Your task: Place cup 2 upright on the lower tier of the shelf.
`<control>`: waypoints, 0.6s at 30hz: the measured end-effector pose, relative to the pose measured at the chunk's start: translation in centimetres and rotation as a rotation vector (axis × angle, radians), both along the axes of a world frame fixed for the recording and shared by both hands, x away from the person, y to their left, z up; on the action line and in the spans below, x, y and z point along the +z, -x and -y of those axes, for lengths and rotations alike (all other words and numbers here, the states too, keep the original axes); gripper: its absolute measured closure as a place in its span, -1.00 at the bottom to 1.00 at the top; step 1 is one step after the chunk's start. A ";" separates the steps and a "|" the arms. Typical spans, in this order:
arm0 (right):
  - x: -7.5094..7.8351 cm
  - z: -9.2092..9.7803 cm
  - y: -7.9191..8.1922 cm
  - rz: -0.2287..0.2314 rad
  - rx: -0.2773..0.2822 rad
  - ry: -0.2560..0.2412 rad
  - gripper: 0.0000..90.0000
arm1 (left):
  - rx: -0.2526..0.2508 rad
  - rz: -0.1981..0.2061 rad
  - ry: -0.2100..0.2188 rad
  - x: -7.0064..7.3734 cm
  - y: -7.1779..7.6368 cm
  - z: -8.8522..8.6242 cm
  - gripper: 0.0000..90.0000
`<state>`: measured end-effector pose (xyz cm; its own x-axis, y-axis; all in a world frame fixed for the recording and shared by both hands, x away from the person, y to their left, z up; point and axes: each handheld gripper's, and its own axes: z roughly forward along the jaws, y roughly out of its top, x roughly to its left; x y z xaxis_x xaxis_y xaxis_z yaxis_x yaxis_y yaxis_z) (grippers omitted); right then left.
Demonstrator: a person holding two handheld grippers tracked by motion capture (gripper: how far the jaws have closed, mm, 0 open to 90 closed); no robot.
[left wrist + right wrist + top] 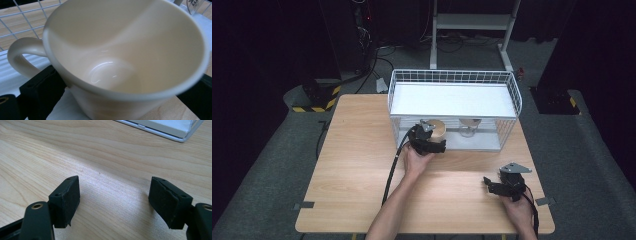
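A cream mug (438, 129) with a handle stands at the front left of the lower level of a white wire rack (454, 73). My left gripper (433, 139) is shut on the mug. In the left gripper view the mug (120, 50) tilts toward the camera, empty, its handle at the left, with a black jaw pressed on each side of its body. My right gripper (492, 186) rests low over the wooden table (357, 150) at the front right. It stands open (113, 197) with bare wood between its fingers.
A clear glass (469, 127) stands on the rack's lower level, to the right of the mug. A white board (452, 100) forms the rack's upper shelf. Beyond the table stand a white metal frame (472, 22) and cables on the floor.
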<state>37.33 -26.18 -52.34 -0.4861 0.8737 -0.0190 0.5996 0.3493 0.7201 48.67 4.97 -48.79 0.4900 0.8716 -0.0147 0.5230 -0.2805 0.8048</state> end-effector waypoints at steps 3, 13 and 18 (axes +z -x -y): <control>0.0 0.0 0.0 0.000 0.001 0.000 -0.44 | 0.007 -0.004 -0.004 0.0 0.3 -0.1 -0.88; 0.0 0.0 0.0 -0.001 0.000 -0.001 -0.44 | 0.019 0.011 0.004 0.2 1.7 -0.8 -0.70; 0.0 0.0 0.0 -0.001 0.000 0.000 -0.44 | 0.032 0.010 0.009 0.1 2.1 -0.8 -0.64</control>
<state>37.33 -26.19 -52.34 -0.4864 0.8735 -0.0184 0.5999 0.3492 0.7199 46.59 5.75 -48.72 0.4624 0.8865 -0.0178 0.5238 -0.2569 0.8122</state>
